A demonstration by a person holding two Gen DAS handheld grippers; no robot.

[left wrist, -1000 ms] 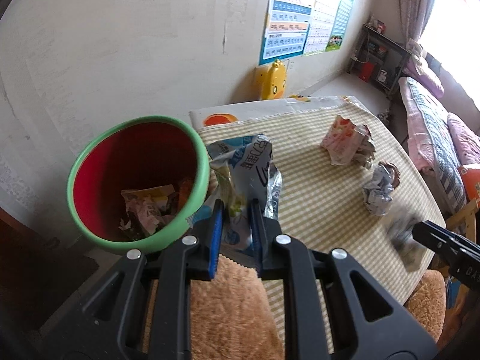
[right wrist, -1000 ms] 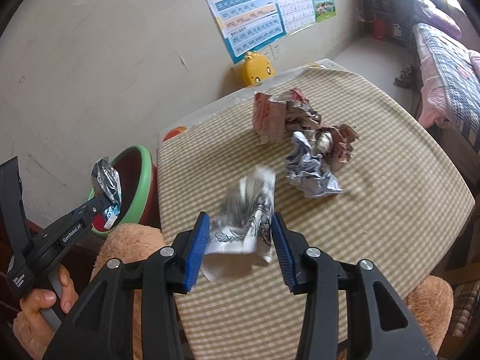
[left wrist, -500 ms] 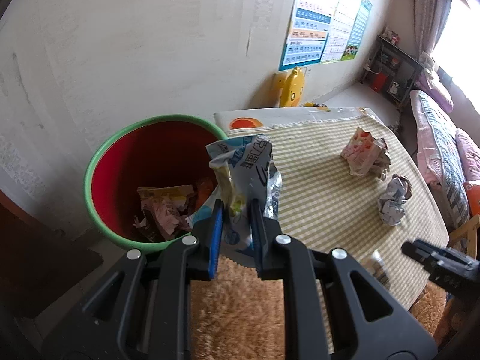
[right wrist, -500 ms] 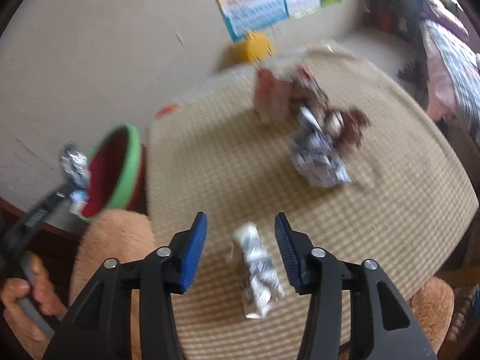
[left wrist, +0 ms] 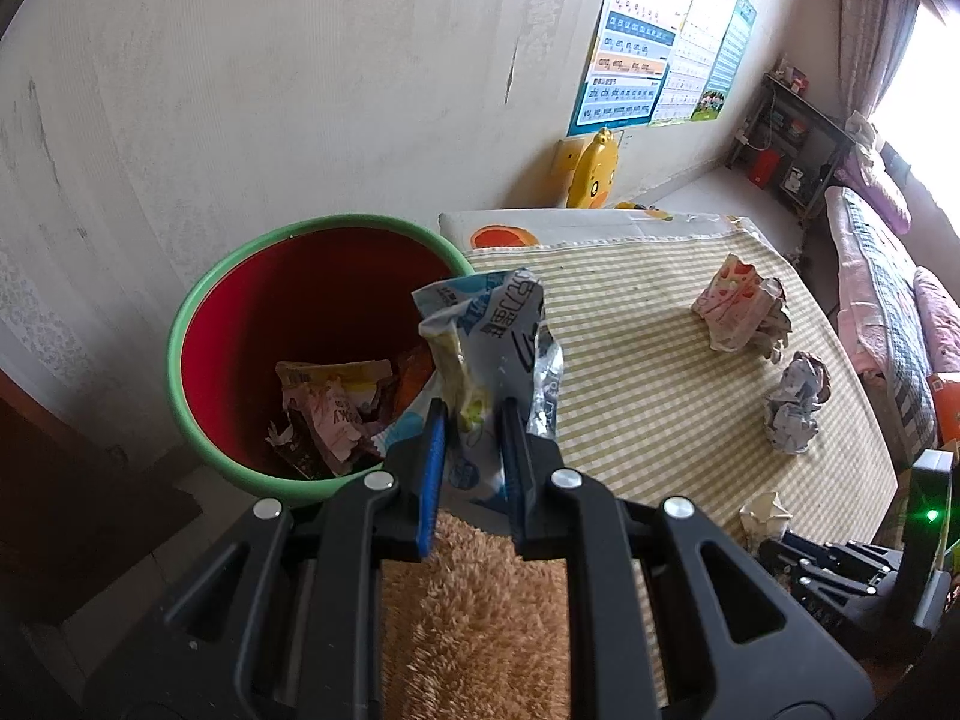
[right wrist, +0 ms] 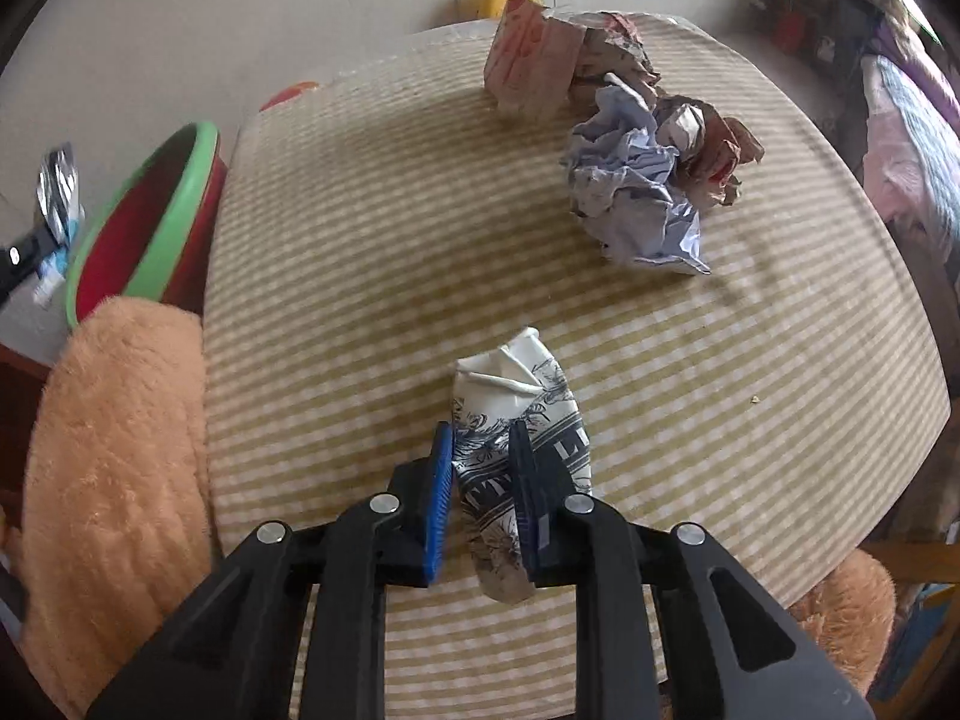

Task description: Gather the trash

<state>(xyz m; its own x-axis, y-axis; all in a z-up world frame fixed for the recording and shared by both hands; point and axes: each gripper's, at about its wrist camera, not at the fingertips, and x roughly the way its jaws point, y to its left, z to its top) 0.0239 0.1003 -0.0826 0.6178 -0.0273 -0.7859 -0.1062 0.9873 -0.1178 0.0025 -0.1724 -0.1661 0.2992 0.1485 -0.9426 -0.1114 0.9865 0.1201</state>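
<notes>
My left gripper [left wrist: 471, 420] is shut on a blue and silver snack wrapper [left wrist: 492, 336], held upright beside the right rim of a red bin with a green rim [left wrist: 198, 312]. The bin holds several crumpled wrappers [left wrist: 330, 408]. My right gripper [right wrist: 483, 444] is shut on a crushed white paper cup with black print [right wrist: 516, 408] that lies on the striped table [right wrist: 390, 228]. A pink crumpled wrapper [left wrist: 735, 306] and a grey crumpled paper ball [left wrist: 795, 402] lie farther on the table; they also show in the right wrist view [right wrist: 528, 66] [right wrist: 636, 204].
A tan plush stool [right wrist: 114, 456] stands between the table's near left edge and the bin [right wrist: 144, 222]. A yellow duck toy [left wrist: 591, 171] stands by the wall behind the table. A bed [left wrist: 888, 312] lies to the right.
My right gripper has dropped to the table and closed on the paper cup. My left gripper, still holding the wrapper, has drawn back slightly from the bin.
</notes>
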